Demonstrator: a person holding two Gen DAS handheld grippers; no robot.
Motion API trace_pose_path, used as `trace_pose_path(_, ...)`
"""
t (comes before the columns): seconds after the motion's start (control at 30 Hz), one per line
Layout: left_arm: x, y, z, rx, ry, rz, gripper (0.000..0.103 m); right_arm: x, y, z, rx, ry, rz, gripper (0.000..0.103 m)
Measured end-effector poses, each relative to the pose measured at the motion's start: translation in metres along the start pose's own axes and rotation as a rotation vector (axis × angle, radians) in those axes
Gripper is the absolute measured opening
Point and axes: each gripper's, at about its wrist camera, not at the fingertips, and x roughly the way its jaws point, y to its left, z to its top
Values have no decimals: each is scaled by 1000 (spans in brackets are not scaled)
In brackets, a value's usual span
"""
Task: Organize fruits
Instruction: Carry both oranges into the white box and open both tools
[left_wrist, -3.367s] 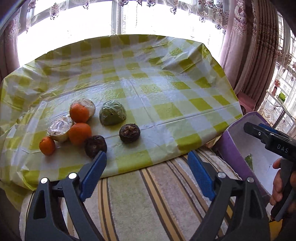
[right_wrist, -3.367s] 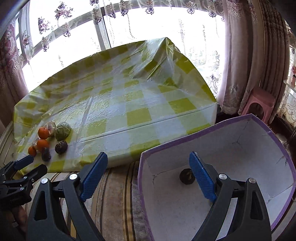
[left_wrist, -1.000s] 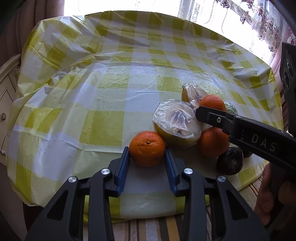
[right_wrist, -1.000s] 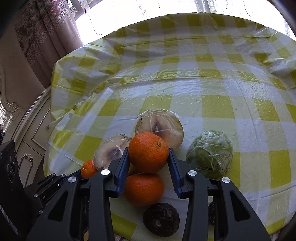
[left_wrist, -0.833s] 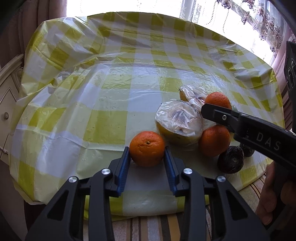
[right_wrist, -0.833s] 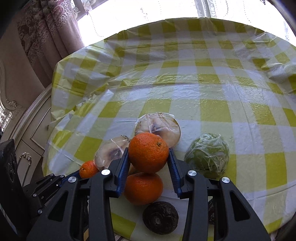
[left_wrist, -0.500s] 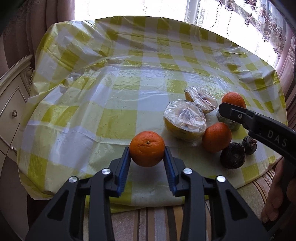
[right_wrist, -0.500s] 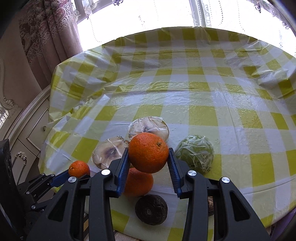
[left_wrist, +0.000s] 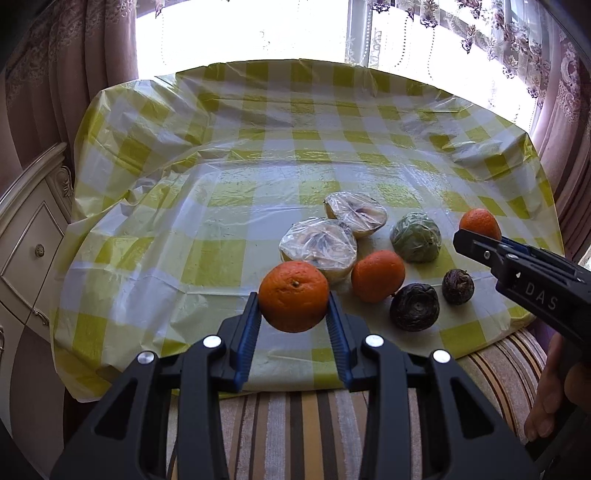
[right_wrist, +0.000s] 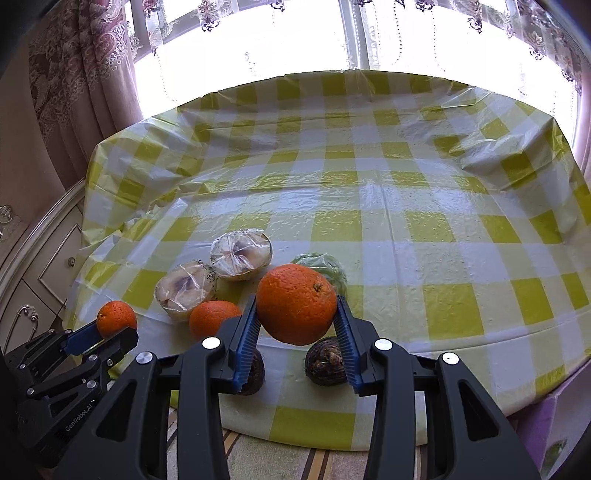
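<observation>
Oranges sit in both your claws: your left gripper (left_wrist: 293, 319) is clamped on a small orange (left_wrist: 293, 295) and your right gripper (right_wrist: 297, 330) on a big orange (right_wrist: 296, 303), both lifted above the table (right_wrist: 406, 221), where a third orange (left_wrist: 377, 275) lies.

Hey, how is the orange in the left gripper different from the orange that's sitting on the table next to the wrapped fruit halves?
The orange in the left gripper is clamped between the blue pads and lifted clear of the tablecloth; the orange on the table rests there, ungripped. The held orange shows its stem dimple; the resting one does not. The resting one sits beside a dark wrinkled fruit; nothing but the pads touches the held one. Both are round and bright orange.
</observation>
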Motion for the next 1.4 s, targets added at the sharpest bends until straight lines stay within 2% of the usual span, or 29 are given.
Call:
trace_pose_path(0.53,-15,-114,2,178,-15,-115,36,-54,-89,-31,98,-29,-108,40)
trace_pose_path(0.93,-7,-210,-9,336,7,-236,36,-89,-170,-63,188,-11,-251,40)
trace_pose_path(1.2,-5,-285,-24,467,25,-359,36,-108,-239,-91,286,32,-372,40)
trace_pose_path(1.4,-3,-344,-43,572,71,-467,36,-112,-284,-105,341,76,-452,40)
